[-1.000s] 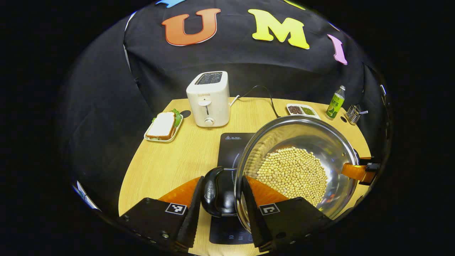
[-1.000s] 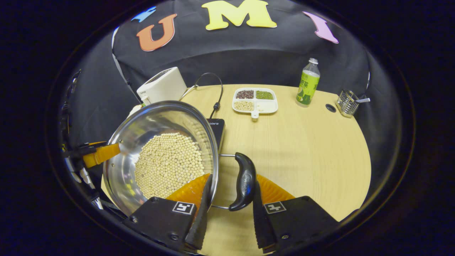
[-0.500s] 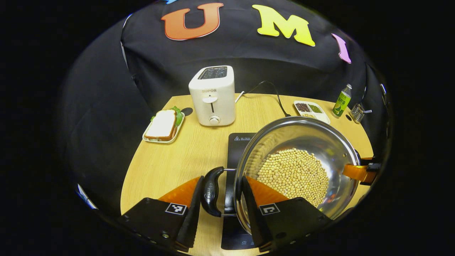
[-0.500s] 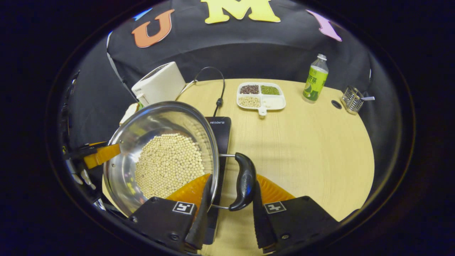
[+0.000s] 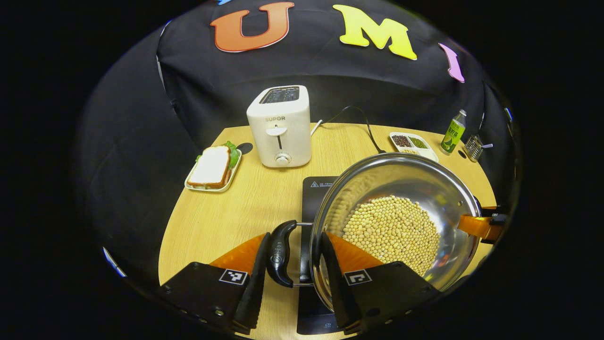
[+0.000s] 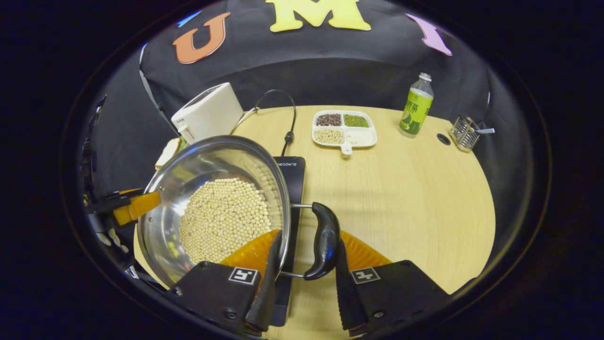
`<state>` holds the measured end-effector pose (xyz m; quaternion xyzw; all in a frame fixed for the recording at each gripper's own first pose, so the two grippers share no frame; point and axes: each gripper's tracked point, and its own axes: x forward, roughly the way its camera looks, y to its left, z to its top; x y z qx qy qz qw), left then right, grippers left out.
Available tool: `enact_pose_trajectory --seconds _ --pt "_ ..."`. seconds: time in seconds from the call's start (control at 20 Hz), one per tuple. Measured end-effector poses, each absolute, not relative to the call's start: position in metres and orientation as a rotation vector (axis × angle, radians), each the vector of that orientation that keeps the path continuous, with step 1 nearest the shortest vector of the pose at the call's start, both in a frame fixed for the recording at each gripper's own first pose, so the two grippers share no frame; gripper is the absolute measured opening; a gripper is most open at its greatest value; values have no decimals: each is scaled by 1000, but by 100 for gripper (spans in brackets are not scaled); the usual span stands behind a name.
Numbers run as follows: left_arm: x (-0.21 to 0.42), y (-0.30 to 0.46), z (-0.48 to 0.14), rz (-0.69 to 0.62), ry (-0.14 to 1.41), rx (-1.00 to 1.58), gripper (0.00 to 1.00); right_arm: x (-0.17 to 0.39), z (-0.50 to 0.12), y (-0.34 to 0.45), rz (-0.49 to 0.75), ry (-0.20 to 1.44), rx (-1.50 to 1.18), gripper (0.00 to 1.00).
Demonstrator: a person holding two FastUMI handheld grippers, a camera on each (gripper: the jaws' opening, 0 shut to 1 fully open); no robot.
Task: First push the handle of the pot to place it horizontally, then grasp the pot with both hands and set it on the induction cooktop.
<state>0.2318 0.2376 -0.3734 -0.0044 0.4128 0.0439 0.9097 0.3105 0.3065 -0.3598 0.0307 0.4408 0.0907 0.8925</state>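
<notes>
A steel pot [image 5: 401,189] of pale beans [image 5: 391,231] is held level between both grippers over the black induction cooktop [image 5: 314,193]. My left gripper [image 5: 295,238] is shut on the pot's left black handle [image 5: 281,252], one finger outside the handle and the other inside the rim. My right gripper [image 6: 307,238] is shut the same way on the right handle [image 6: 323,241], beside the pot [image 6: 188,170] and the cooktop [image 6: 292,174]. Each view shows the other gripper's finger on the far rim: the right gripper [image 5: 476,225] and the left gripper [image 6: 134,208]. Whether the pot touches the cooktop is hidden.
A white toaster [image 5: 281,125] stands at the back with a sandwich tray [image 5: 212,167] to its left. A divided dish of grains [image 6: 344,130], a green bottle [image 6: 415,106] and a wire holder [image 6: 465,132] line the far right. A black cord [image 6: 288,118] runs to the cooktop.
Both grippers have carried the pot a little to the left across the cooktop. More of the cooktop's right edge now shows beside the pot. Both grips are unchanged.
</notes>
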Motion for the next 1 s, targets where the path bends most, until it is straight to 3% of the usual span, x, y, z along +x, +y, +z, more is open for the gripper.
enact_pose_trajectory --seconds 0.85,1.0 --pt "232 239 -370 91 796 11 61 316 -356 305 163 795 114 60" --pt "232 240 -370 88 785 14 64 317 -357 304 168 779 100 66"
